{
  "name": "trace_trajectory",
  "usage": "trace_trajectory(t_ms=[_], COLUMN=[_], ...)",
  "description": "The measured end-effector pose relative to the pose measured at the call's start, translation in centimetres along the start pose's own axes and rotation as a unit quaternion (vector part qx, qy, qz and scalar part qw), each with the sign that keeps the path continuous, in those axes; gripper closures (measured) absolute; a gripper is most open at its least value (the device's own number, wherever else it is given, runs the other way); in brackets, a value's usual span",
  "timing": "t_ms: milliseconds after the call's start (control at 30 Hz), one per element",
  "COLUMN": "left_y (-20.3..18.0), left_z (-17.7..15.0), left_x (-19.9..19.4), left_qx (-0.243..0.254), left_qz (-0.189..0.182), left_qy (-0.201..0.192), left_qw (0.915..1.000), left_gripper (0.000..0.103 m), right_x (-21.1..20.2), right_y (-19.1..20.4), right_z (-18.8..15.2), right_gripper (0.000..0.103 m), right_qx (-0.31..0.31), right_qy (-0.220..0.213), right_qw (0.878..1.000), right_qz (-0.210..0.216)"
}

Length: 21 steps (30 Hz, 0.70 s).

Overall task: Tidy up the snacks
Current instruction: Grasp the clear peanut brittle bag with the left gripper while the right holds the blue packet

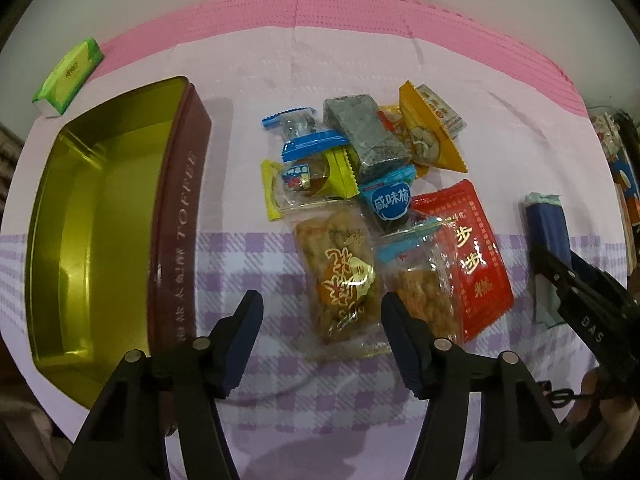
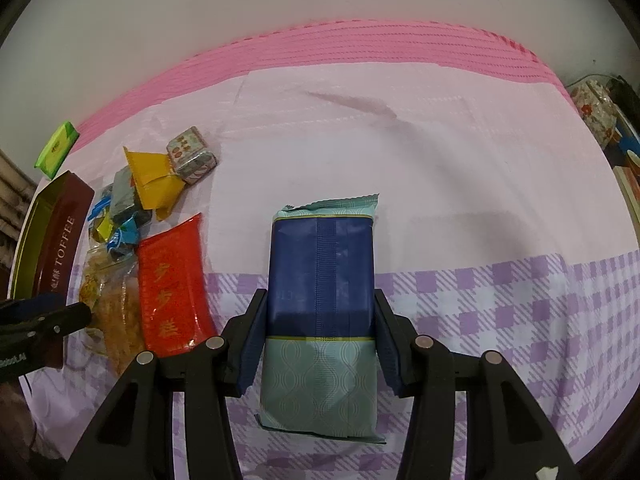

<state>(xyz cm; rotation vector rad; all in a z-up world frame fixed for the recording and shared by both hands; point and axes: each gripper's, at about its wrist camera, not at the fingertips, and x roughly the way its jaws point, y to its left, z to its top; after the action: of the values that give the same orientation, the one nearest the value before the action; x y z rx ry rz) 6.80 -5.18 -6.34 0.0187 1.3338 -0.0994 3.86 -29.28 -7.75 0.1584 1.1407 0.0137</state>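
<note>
The toffee tin (image 1: 100,216) is standing open at the left of the tabletop (image 1: 360,64), and its golden inside is showing no snack at all, so, as I judge it, the organizing is only beginning. The pile of snacks (image 1: 360,184) is lying just to the right of the tin, not touching it: a grey-green bar (image 1: 364,136), a yellow pouch (image 1: 436,136), small candies with blue and yellow ends, two clear packets of fried pieces and a red packet (image 1: 476,256) are overlapping each other on the pink and purple cloth. The left hand-held gripper (image 1: 322,316) is pointing down over the near clear packet (image 1: 344,280); its jaws are standing apart on both sides of this packet, and the pads are not pressing it, so nothing is being held there. The right hand-held gripper (image 2: 318,332) is clamped on a blue and pale-green package (image 2: 322,312), which is lying between its two pads, well apart from the pile at the right side. A green tissue pack (image 1: 68,76) is lying beyond the tin, near the far edge. What is left is almost everything: each snack of the pile and the blue package are waiting outside the tin.
</note>
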Motion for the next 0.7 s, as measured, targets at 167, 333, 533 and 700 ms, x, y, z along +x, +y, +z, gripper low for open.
trace_trajectory(t_ms=[167, 333, 533, 700], left_y=[-0.2, -0.8, -1.6, -1.9], left_z=[1.0, 1.6, 2.1, 1.8], left_x=[1.3, 2.3, 3.3, 3.2], left_qx=[-0.005, -0.003, 0.006, 0.017], left_qz=[-0.005, -0.001, 0.009, 0.012], left_qy=[0.009, 0.010, 0.005, -0.001], left_qw=[0.9999, 0.9999, 0.9999, 0.9998], left_gripper=[0.044, 0.044, 0.046, 0.059], right_x=[0.0, 0.2, 0.1, 0.2], right_y=[-0.3, -0.4, -0.6, -0.7], right_z=[0.2, 0.3, 0.2, 0.2], right_gripper=[0.057, 0.057, 0.057, 0.057], right_qx=[0.005, 0.005, 0.006, 0.006], right_qy=[0.003, 0.005, 0.004, 0.004], right_qw=[1.000, 1.000, 1.000, 1.000], right_qz=[0.002, 0.002, 0.006, 0.005])
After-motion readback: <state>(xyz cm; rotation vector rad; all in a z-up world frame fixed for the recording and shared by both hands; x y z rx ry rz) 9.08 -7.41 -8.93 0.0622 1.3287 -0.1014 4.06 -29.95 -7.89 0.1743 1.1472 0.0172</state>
